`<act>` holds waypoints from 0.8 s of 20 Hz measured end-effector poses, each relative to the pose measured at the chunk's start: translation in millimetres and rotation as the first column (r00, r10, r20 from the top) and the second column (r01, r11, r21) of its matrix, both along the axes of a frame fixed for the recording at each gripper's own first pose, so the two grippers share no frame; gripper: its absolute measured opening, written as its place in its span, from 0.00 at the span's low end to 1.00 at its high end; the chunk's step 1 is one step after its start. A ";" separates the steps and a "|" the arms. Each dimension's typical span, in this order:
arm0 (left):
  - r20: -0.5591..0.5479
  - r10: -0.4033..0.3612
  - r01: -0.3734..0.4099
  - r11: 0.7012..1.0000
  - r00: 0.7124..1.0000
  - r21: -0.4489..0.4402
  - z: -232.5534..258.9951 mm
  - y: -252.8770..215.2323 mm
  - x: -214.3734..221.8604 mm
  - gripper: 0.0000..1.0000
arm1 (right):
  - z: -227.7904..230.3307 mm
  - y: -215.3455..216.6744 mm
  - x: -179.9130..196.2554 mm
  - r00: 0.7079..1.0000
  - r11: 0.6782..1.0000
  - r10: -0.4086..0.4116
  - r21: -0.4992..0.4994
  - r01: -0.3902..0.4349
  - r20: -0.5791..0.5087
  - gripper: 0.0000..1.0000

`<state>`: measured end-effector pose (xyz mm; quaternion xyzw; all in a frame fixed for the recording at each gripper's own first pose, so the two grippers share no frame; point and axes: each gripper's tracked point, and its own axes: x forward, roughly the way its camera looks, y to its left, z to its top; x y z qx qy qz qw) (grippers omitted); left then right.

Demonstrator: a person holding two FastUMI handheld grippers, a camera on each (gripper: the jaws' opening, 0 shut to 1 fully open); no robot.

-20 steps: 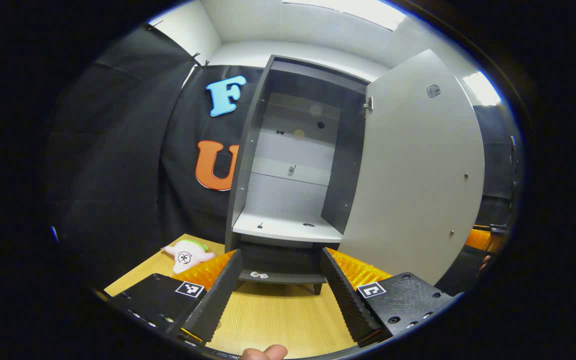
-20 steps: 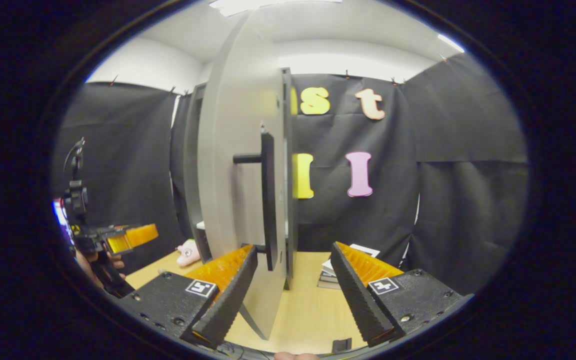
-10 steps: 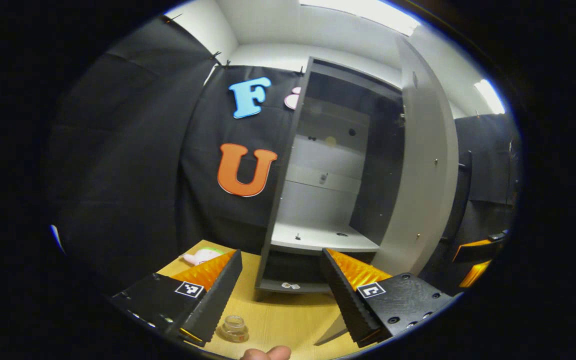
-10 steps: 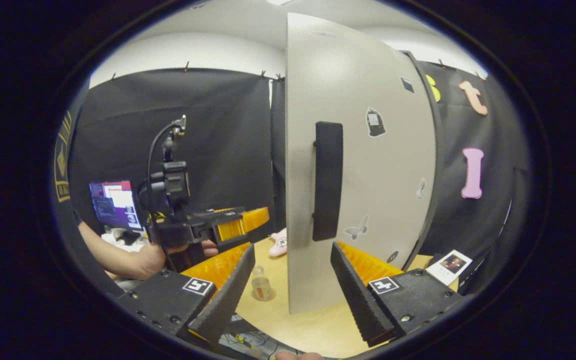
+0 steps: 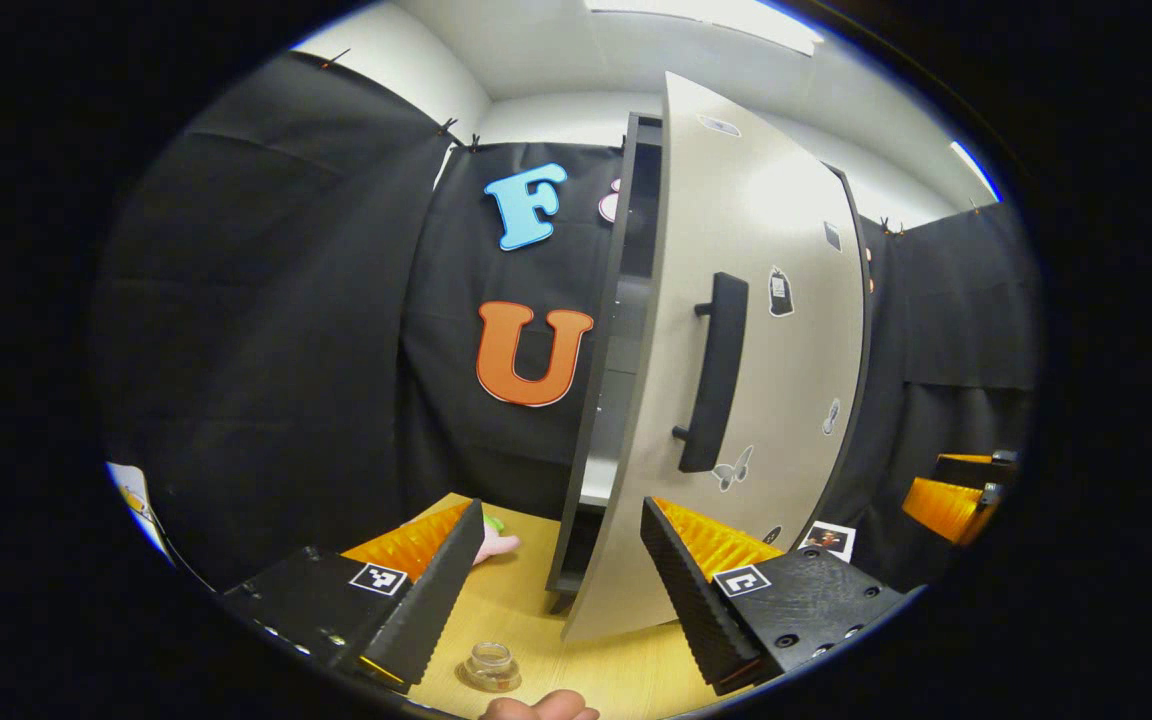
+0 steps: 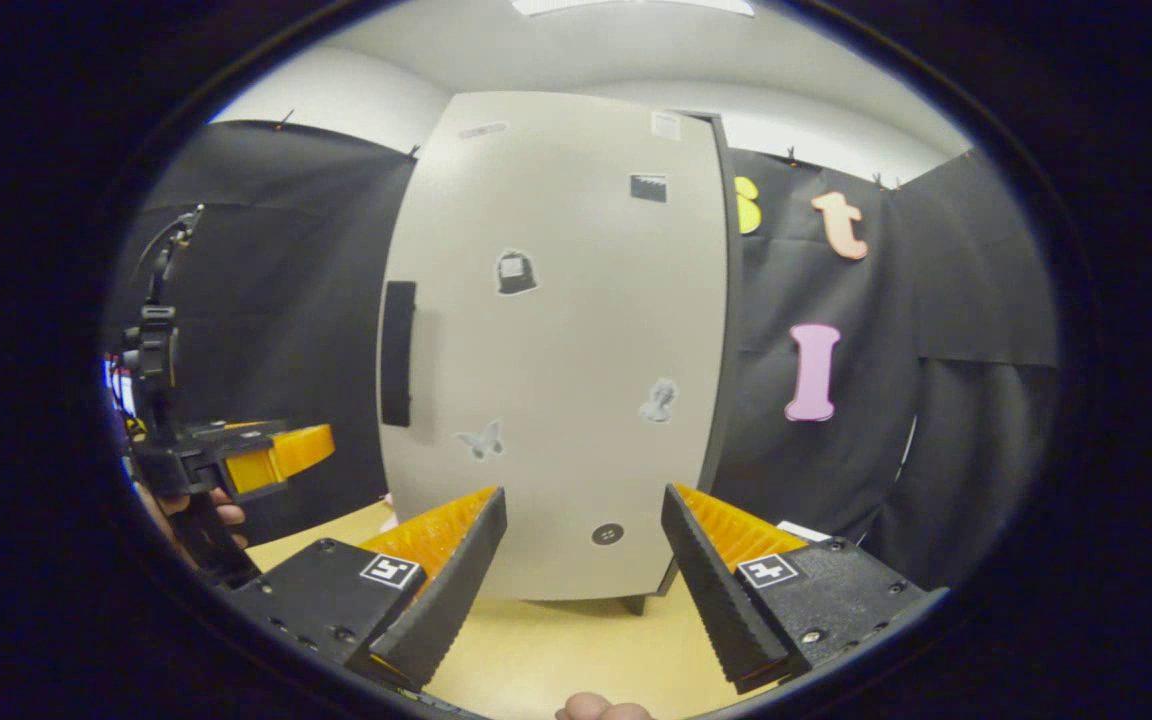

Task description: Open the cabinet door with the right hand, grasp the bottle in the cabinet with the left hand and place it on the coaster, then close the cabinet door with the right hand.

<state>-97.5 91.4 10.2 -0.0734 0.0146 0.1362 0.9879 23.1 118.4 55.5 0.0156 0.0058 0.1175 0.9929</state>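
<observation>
Now, cabinet door (image 5: 736,380): ajar, interior hidden.
Bottle (image 5: 491,667): upright on table (image 5: 526,610), axis vertical, before left gripper (image 5: 556,590).
Left gripper: fingers wide, empty.
Right gripper (image 6: 581,575): fingers wide, empty, facing door.

The left gripper view is looking along its fingers from low over the table (image 5: 526,610), facing the cabinet door's (image 5: 736,400) handle edge obliquely at close range. The right gripper view is facing the door (image 6: 556,380) nearly square-on (slightly farther back). Both views are sharing the door, its handle (image 5: 711,370) and the tabletop.
</observation>
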 end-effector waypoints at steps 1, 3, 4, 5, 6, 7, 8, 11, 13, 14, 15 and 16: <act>-0.007 0.005 -0.005 1.000 1.000 0.001 2.4 -9.0 3.6 0.95 | -2.3 -0.9 6.7 1.000 0.999 -0.004 0.033 0.005 -0.007 1.00; -0.009 0.019 -0.019 1.000 1.000 0.011 9.9 -19.3 10.6 0.95 | 0.0 -0.3 20.3 1.000 0.996 0.000 0.088 0.000 -0.003 1.00; -0.016 0.033 -0.033 0.999 0.999 0.020 12.3 -20.7 13.9 0.95 | 2.0 -7.0 24.4 1.000 0.996 -0.029 0.089 0.028 0.007 0.99; -0.017 0.027 -0.027 0.999 0.999 0.022 14.1 -25.1 17.1 0.95 | 2.7 -10.3 26.5 0.999 0.995 -0.048 0.086 0.047 0.009 0.99; 0.000 0.002 -0.002 1.000 1.000 0.023 19.1 -31.6 23.2 0.95 | 1.1 -6.8 28.7 0.999 0.995 -0.047 0.086 0.046 0.007 0.99; 0.006 -0.016 0.016 0.999 1.000 0.029 20.1 -35.9 27.8 0.95 | -3.3 -3.7 30.5 0.999 0.995 -0.048 0.084 0.049 -0.007 0.98; -0.003 -0.027 0.027 0.999 1.000 0.035 17.2 -36.5 30.6 0.95 | -8.0 -0.9 31.2 0.999 0.995 -0.047 0.088 0.049 -0.022 0.99; -0.042 -0.078 0.079 0.996 0.996 0.032 -0.5 -47.5 38.9 0.95 | -12.6 2.1 39.4 0.998 0.997 -0.061 0.053 0.063 -0.026 0.98; -0.054 -0.091 0.093 0.995 0.994 0.027 -3.9 -48.9 40.7 0.95 | -11.1 0.4 40.8 0.997 0.997 -0.078 0.028 0.078 -0.017 1.00; -0.036 -0.104 0.104 0.994 0.994 0.023 1.6 -50.8 43.7 0.95 | -9.3 2.4 41.5 0.997 0.996 -0.077 0.037 0.077 -0.009 1.00; -0.018 -0.108 0.108 0.994 0.994 0.029 7.9 -50.4 45.8 0.95 | -6.7 4.8 42.5 0.997 0.996 -0.074 0.044 0.074 0.000 1.00; -0.010 -0.106 0.107 0.994 0.994 0.039 11.9 -48.4 48.8 0.95 | -6.5 4.2 43.3 0.997 0.996 -0.077 0.038 0.077 0.001 0.99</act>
